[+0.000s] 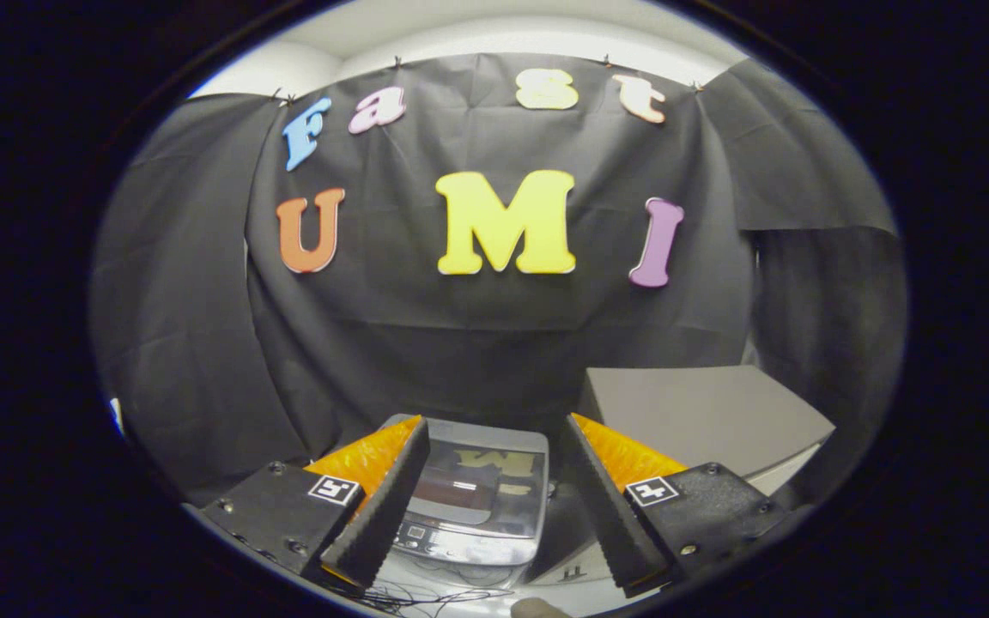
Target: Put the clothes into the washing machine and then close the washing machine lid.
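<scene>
We hold the tongs high with their fingers spread wide and nothing between them. Below and between the fingers sits the washing machine, its glossy lid lying flat and closed; that fits both a load already in and one still waiting. We see no clothes, so we judge no further.

Grey box before the black cloth wall, thin wires below.
</scene>
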A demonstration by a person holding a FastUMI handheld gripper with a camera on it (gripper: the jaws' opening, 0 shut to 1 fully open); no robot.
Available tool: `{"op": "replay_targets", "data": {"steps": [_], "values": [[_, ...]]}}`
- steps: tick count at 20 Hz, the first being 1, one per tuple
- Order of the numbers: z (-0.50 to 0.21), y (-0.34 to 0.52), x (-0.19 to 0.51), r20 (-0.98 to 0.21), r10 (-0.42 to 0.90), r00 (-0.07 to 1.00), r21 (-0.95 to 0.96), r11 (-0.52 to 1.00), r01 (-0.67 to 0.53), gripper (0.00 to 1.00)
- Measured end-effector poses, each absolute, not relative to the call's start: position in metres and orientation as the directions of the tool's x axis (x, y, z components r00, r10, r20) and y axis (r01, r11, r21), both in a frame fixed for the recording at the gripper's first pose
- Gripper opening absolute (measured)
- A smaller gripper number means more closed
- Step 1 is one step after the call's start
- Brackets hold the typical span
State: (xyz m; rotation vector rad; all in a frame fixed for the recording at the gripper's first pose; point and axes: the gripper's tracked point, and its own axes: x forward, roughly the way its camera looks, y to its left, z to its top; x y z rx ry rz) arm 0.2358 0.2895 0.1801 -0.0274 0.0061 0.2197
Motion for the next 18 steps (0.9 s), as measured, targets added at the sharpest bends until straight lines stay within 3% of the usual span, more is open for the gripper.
{"op": "replay_targets", "data": {"steps": [6,18], "values": [[0.159,0.183,0.171,0.010,0.156,0.988,-0.001,0.988,-0.156,0.98],[0.046,0.021,0.014,-0.048,0.051,0.998,0.046,0.998,-0.048,0.98]]}}
